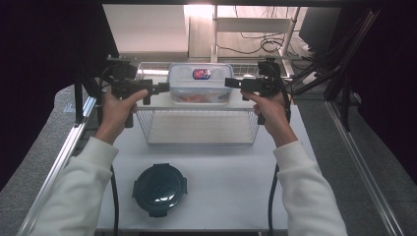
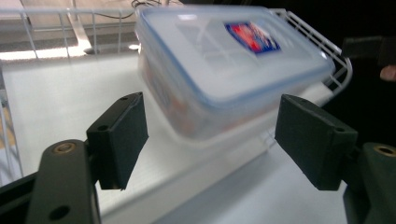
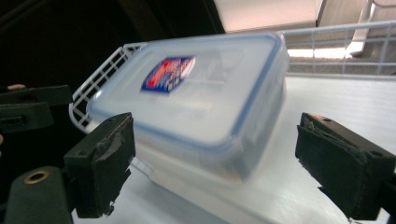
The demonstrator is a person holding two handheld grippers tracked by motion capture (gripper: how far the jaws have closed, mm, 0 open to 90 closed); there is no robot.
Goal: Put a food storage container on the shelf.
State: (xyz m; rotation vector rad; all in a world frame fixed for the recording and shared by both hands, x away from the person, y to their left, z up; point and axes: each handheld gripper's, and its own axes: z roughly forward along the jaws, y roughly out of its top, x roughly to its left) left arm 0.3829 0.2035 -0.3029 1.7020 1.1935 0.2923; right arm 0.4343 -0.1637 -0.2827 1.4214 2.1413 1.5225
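Observation:
A clear plastic box (image 1: 200, 82) with a blue-rimmed lid and a red and blue sticker sits on the top shelf of a white wire rack (image 1: 147, 101). Something orange shows through its lower wall. In the high view my left gripper (image 1: 164, 88) points at the box's left end and my right gripper (image 1: 228, 82) at its right end. Both are open, with their jaws apart from the box. In the left gripper view the box (image 2: 224, 60) lies beyond the spread jaws of the left gripper (image 2: 212, 140). The right gripper view has the box (image 3: 196, 98) ahead of the right gripper (image 3: 217, 163).
The rack's lower wire basket (image 1: 199, 142) stands under the shelf on the white table (image 1: 226, 172). A round dark lidded container (image 1: 160, 189) rests near the table's front edge. Metal rails run along both table sides, with cables and a stand behind the rack.

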